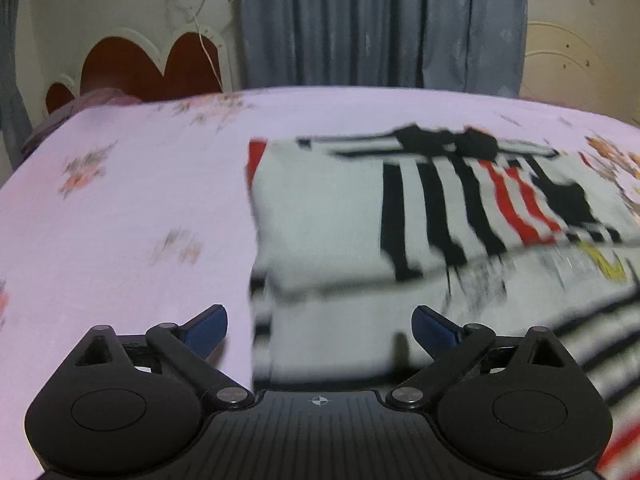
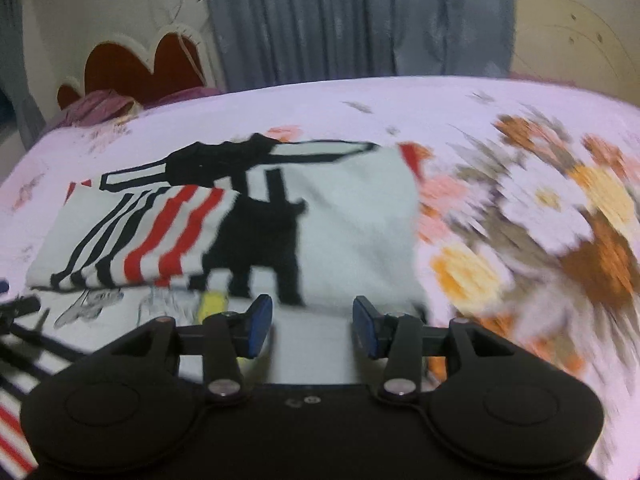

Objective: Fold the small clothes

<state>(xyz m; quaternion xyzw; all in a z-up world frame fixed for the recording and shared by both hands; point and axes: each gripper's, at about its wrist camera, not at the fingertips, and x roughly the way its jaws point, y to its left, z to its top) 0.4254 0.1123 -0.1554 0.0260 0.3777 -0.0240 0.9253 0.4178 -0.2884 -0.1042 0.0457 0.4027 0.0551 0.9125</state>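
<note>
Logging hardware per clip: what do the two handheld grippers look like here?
Both look alike: matte black bodies with round side discs, silver pivot screws on black linkage arms, and blue finger pads. The left gripper carries a small white crosshair mark on its ribbed centre; the right gripper has small unreadable markings. No hands or sleeves visible.

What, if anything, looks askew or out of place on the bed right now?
Nothing stands out. The striped garment lies partly folded on the floral bedsheet, its striped flap turned over the white body. Both the left gripper and right gripper are open and empty. Blur hides finer creases.
</note>
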